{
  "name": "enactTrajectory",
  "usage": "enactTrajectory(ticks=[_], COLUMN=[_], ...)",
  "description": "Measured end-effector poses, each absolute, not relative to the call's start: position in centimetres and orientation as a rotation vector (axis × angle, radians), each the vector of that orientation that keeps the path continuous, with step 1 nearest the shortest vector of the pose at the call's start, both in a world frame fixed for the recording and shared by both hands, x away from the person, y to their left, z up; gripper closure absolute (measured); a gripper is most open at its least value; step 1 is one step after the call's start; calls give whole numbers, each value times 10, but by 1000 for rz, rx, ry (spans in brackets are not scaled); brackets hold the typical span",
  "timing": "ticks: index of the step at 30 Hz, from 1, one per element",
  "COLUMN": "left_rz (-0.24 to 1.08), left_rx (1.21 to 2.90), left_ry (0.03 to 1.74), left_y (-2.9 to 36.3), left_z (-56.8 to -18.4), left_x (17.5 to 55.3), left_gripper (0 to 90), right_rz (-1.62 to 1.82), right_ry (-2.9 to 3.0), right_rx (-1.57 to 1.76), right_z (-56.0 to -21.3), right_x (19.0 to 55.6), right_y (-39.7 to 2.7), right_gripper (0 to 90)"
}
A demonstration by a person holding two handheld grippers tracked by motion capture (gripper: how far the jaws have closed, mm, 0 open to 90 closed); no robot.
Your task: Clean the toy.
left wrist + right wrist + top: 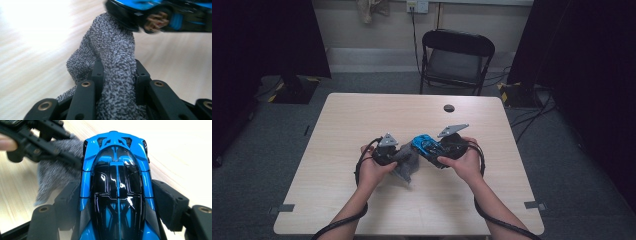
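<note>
A blue and black toy car (426, 145) is held above the table's middle, clamped by its sides between the jaws of my right gripper (439, 150). In the right gripper view the car (117, 187) points away from the camera, roof up. My left gripper (398, 156) is shut on a grey knitted cloth (408, 164), which hangs down toward the tabletop. In the left gripper view the cloth (112, 62) rises between the jaws and its upper end touches the car's end (150, 12). The left gripper (75, 161) and the cloth (55, 177) sit left of the car.
The light wooden table (362, 115) has a round dark cable hole (449, 108) near its far edge. A black folding chair (454, 60) stands behind the table. Cables lie on the grey floor (532, 112) at the right.
</note>
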State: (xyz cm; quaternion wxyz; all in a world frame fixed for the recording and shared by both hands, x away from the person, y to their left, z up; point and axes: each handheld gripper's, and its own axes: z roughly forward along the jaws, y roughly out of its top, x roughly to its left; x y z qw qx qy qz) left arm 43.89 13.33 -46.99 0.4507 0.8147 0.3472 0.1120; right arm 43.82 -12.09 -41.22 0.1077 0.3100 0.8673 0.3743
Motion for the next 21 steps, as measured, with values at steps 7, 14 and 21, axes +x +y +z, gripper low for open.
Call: enactTrajectory(ticks=[7, 14, 21], left_rz=[259, 215, 189], left_rx=[1963, 1947, 1967], left_ry=[835, 791, 734], left_y=[126, 110, 94], left_z=[-470, -473, -474], left_x=[440, 437, 430], left_gripper=[696, 697, 696], right_rz=[1116, 1113, 1111], right_ry=[2554, 2547, 2540], right_rx=[908, 920, 936], right_z=[-413, -412, -414], right_x=[437, 439, 442], right_y=[-118, -117, -116], right_gripper=[282, 282, 282])
